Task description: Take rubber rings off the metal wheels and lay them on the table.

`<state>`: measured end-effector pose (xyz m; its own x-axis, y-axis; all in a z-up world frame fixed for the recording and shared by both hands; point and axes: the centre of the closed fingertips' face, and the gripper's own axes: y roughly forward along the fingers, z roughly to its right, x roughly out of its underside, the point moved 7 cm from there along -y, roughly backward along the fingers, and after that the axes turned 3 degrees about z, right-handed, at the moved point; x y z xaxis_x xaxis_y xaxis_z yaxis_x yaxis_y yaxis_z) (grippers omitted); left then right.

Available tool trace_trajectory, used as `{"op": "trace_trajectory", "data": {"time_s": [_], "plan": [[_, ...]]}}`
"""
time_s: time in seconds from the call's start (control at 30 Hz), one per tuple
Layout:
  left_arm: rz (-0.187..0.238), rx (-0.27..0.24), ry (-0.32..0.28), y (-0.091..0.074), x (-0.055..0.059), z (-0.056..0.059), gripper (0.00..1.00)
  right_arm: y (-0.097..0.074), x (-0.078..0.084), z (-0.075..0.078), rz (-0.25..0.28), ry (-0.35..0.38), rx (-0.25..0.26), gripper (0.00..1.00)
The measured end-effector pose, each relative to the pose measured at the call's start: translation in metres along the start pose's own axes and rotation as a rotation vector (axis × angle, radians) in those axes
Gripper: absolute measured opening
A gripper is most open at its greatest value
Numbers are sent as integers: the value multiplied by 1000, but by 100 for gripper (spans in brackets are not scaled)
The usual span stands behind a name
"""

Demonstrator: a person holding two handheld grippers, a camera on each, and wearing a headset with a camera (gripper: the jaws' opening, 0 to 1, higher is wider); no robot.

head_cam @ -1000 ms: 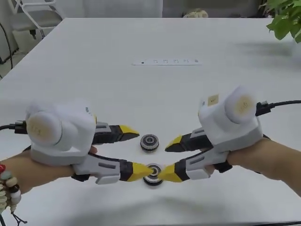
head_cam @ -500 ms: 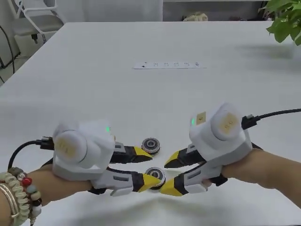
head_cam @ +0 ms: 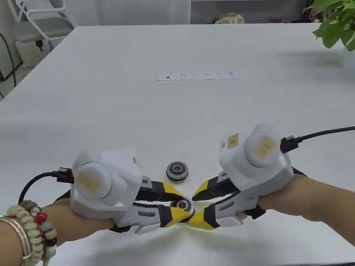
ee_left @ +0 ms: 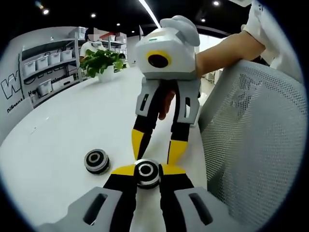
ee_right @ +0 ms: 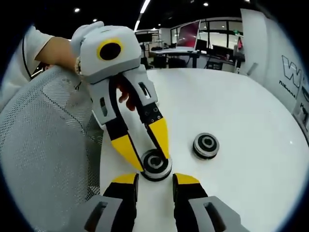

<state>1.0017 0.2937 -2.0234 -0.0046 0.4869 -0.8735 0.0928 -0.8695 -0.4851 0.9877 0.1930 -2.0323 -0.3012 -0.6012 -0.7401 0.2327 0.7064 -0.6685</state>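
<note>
Two small metal wheels with black rubber rings lie near the table's front edge. The near wheel (head_cam: pixel 183 206) (ee_left: pixel 147 173) (ee_right: pixel 156 164) sits between the yellow tips of my left gripper (head_cam: pixel 176 205) (ee_left: pixel 148 170) (ee_right: pixel 146 146), which is shut on its rim. My right gripper (head_cam: pixel 198 205) (ee_right: pixel 156 180) (ee_left: pixel 157 147) faces it from the right. Its jaws stand open, with the tips just short of the same wheel. The second wheel (head_cam: pixel 177 170) (ee_left: pixel 96 161) (ee_right: pixel 206 145) lies flat a little farther back, untouched.
A white power strip (head_cam: pixel 198 75) lies farther back on the white table (head_cam: pixel 111 100). A green plant (head_cam: pixel 333 22) stands at the far right corner. A grey mesh chair (ee_left: pixel 251 145) is just behind the front edge.
My left gripper has moved right and its jaws have come together on the near wheel. The right gripper has edged left toward it, still open. The far wheel has not moved.
</note>
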Motion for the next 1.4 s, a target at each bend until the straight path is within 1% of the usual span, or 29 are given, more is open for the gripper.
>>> {"op": "trace_trajectory", "data": {"time_s": [0.03, 0.07, 0.1, 0.2, 0.37, 0.43, 0.47, 0.53, 0.6, 0.8, 0.87, 1.0, 1.13, 1.17, 1.2, 1.3, 1.33, 1.37, 1.4], "plan": [[4, 5, -17, 0, 1, -1, 12, 0, 0, 0, 0, 1, -1, 26], [11, 9, -18, -1, 2, -2, 12, 1, 0, 0, -1, 0, -3, 26], [27, 17, -10, -2, 3, -2, 12, 1, 0, -1, -2, -1, -4, 25], [40, 19, -10, -2, 3, -2, 12, 2, 1, -1, -8, -4, -6, 25], [37, 20, -3, -1, 3, -2, 12, 3, 1, -2, -9, -2, -4, 25], [34, 8, -4, -1, 3, -3, 9, 2, 1, -2, -13, -2, -2, 25], [43, -3, 18, -1, 1, -5, 8, 2, 1, -2, -13, -3, -1, 25], [35, 5, 6, -2, 1, -2, 8, 2, 1, -2, -14, -4, 1, 25], [33, 3, 14, -4, 0, -1, 8, 2, 0, -1, -12, -5, 3, 25], [36, 4, 15, -4, 2, -2, 8, 1, -2, 0, -2, -9, 14, 24], [40, 2, 13, -4, 3, -2, 8, 1, -2, 1, -13, -15, 23, 23], [40, -4, 14, -4, 3, -2, 8, 1, -2, 0, -12, -28, 20, 22], [39, -5, 12, -3, 3, -2, 8, 1, -2, 1, -8, -24, 19, 21], [38, -5, 12, -3, 3, -2, 8, 1, -2, 1, -12, -27, 21, 19], [38, -6, 12, -3, 3, -2, 8, 0, -1, 1, -31, -36, 20, 18], [37, -6, 12, -2, 4, -3, 8, -1, 0, 1, -34, -35, 17, 15], [38, -7, 13, -2, 4, -3, 8, -1, 1, 1, -42, -38, 14, 12], [37, -7, 12, -2, 4, -3, 8, -2, 4, 2, -69, -62, 21, 7], [37, -7, 12, -2, 4, -3, 8, -2, 4, 2, -69, -65, 24, 6]]}}
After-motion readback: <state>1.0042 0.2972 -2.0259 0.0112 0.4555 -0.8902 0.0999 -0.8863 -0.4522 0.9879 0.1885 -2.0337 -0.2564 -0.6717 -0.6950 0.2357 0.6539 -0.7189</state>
